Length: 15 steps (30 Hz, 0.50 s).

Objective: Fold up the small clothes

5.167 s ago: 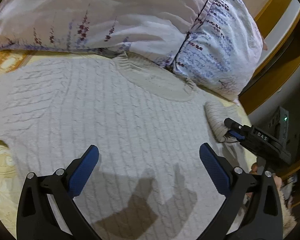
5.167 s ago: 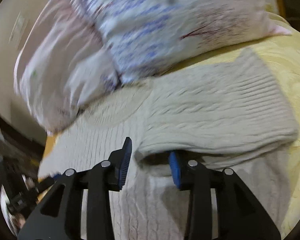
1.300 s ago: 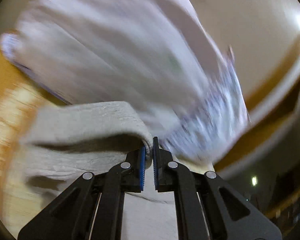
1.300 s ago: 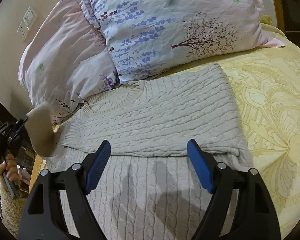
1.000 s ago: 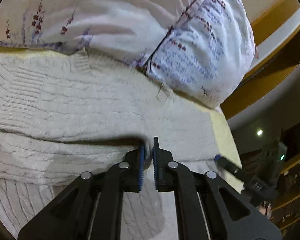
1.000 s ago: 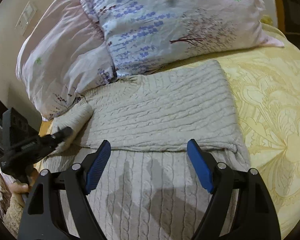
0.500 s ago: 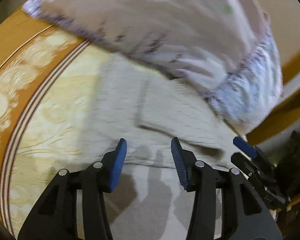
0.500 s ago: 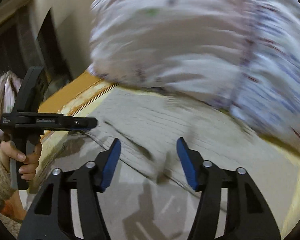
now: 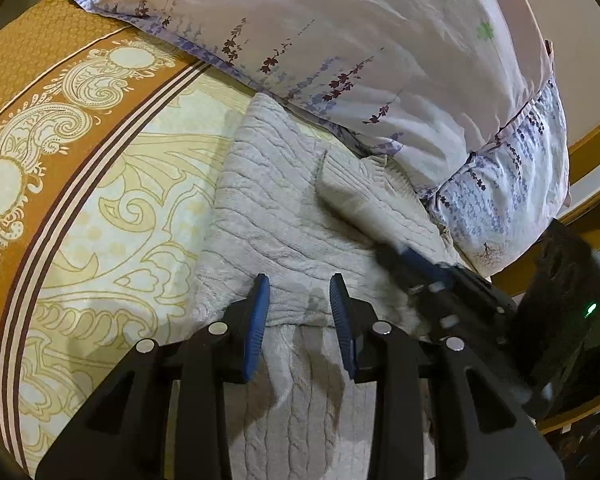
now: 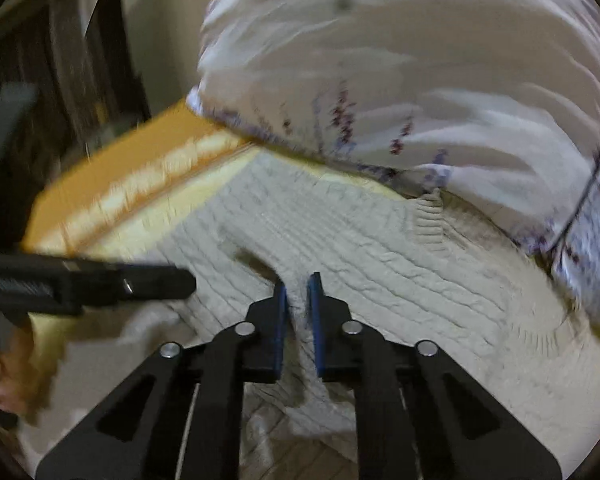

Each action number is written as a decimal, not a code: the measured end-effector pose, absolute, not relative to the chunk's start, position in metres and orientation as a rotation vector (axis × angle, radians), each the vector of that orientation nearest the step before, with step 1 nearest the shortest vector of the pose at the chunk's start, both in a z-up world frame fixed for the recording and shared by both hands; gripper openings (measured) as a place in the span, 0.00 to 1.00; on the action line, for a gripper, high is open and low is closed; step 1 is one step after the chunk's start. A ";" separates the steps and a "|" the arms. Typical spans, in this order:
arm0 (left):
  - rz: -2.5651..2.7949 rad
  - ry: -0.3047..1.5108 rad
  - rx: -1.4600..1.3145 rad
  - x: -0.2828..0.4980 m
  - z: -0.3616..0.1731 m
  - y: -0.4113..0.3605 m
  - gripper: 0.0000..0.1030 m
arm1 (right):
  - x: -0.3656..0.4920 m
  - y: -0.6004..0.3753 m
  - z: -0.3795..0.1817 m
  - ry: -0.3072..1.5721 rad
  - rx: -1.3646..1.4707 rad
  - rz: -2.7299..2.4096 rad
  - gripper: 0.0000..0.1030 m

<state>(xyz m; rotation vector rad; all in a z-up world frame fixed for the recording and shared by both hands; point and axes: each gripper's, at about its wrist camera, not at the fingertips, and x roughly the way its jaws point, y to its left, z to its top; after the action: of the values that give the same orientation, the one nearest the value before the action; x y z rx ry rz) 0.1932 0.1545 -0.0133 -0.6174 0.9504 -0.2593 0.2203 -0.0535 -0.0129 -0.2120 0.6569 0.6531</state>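
Right wrist view motion-blurred — pillow [image 10: 419, 80] smeared, sweater [image 10: 379, 248] knit soft, left claw [image 10: 180, 280] cut off

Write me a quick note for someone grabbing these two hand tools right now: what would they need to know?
Left gripper: open, straddling the folded edge of the sweater, not clamped.
Right gripper: nearly shut, knit bunched between its pads; it seems to pinch the sweater.
The sweater lies on the bedspread, its collar against the pillows.
Done: both sleeves lie folded across the body.
Left: probably closing the left gripper, then folding the body over.
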 end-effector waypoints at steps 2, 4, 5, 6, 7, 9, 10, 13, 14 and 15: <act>-0.260 0.950 -0.617 0.193 -0.014 0.155 0.33 | 0.219 -0.079 0.001 0.611 -0.106 0.603 0.05; -0.260 0.948 -0.613 0.192 -0.014 0.155 0.33 | 0.216 -0.118 0.014 0.568 0.042 0.548 0.05; -0.261 0.947 -0.610 0.193 -0.014 0.155 0.33 | 0.211 -0.147 0.021 0.542 0.132 0.504 0.05; -0.261 0.946 -0.608 0.193 -0.013 0.154 0.33 | 0.206 -0.168 0.024 0.522 0.187 0.466 0.05; -0.261 0.946 -0.605 0.193 -0.014 0.154 0.33 | 0.200 -0.190 0.026 0.503 0.241 0.424 0.05; -0.261 0.945 -0.600 0.193 -0.013 0.153 0.33 | 0.185 -0.238 0.020 0.491 0.350 0.322 0.05; -0.262 0.945 -0.599 0.193 -0.013 0.153 0.33 | 0.181 -0.256 0.014 0.503 0.392 0.276 0.05; -0.266 0.944 -0.600 0.193 -0.013 0.153 0.33 | 0.188 -0.300 -0.024 0.652 0.581 0.260 0.05; -0.267 0.945 -0.599 0.193 -0.012 0.153 0.33 | 0.192 -0.306 -0.034 0.693 0.626 0.274 0.05; -0.267 0.946 -0.598 0.193 -0.012 0.153 0.33 | 0.193 -0.309 -0.040 0.713 0.654 0.285 0.06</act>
<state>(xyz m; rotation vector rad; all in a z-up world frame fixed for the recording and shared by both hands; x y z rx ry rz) 0.1932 0.1527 -0.0120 -0.5981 0.9456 -0.2670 0.1929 -0.3089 -0.0404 0.6539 0.7133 0.2855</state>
